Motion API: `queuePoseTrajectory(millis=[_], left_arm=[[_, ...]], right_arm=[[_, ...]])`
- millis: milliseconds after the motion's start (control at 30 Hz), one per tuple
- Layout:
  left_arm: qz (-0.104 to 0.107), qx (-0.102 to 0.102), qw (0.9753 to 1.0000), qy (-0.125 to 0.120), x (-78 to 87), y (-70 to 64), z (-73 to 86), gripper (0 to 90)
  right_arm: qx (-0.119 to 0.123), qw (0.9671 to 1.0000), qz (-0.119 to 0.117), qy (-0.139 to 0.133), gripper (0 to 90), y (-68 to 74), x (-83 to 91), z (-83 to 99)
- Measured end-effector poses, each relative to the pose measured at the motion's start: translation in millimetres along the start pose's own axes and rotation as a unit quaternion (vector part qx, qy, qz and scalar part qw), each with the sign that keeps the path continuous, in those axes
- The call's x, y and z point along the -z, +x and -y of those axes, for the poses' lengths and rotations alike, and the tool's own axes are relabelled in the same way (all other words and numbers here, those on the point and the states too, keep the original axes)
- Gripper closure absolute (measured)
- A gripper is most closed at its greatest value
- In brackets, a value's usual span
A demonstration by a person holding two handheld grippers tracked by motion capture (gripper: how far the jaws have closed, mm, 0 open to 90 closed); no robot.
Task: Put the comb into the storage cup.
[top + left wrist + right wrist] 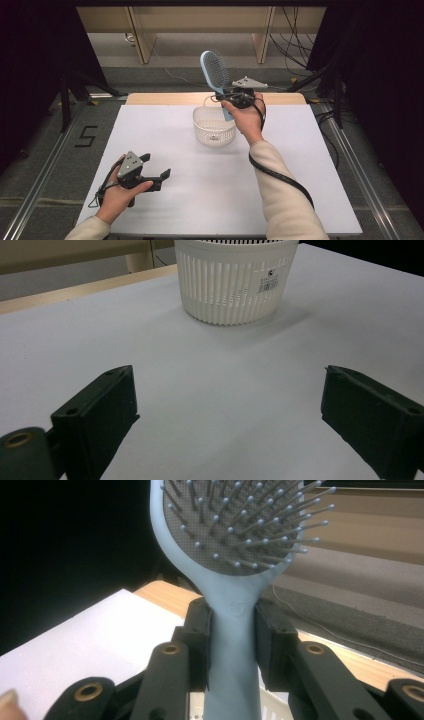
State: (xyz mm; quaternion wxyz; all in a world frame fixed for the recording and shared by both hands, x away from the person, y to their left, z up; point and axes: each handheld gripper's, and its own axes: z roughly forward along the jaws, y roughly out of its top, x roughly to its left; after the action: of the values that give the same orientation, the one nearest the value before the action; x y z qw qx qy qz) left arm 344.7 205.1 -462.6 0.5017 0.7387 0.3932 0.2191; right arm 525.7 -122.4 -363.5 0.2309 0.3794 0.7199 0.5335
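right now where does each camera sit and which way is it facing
High view: fixed above the person's side, looking forward and down at the table; both forearms, the left gripper and the right gripper holding a hairbrush over the basket.
Left gripper view: rides low on the left gripper, facing the basket; its two jaws stand wide apart.
Right gripper view: rides on the right gripper, looking up the hairbrush handle; jaws clamped on it.
Shared: the basket shows in the high and left gripper views.
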Motion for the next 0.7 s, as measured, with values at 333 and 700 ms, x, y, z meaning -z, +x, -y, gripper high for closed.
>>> queuePoseTrajectory(millis=[333,700], left_arm=[[0.001,0.000,1.0000,0.000,-0.2,-0.1,0.0,7.3],[0.001,-0.001,1.0000,0.000,-0.3,-0.3,-0.1,7.3]], right_arm=[[0.003,1.0000,0.001,0.007,70.4,0.1,-3.7,2.8],[0.011,0.9999,0.006,0.011,70.4,0.2,-5.9,4.7]])
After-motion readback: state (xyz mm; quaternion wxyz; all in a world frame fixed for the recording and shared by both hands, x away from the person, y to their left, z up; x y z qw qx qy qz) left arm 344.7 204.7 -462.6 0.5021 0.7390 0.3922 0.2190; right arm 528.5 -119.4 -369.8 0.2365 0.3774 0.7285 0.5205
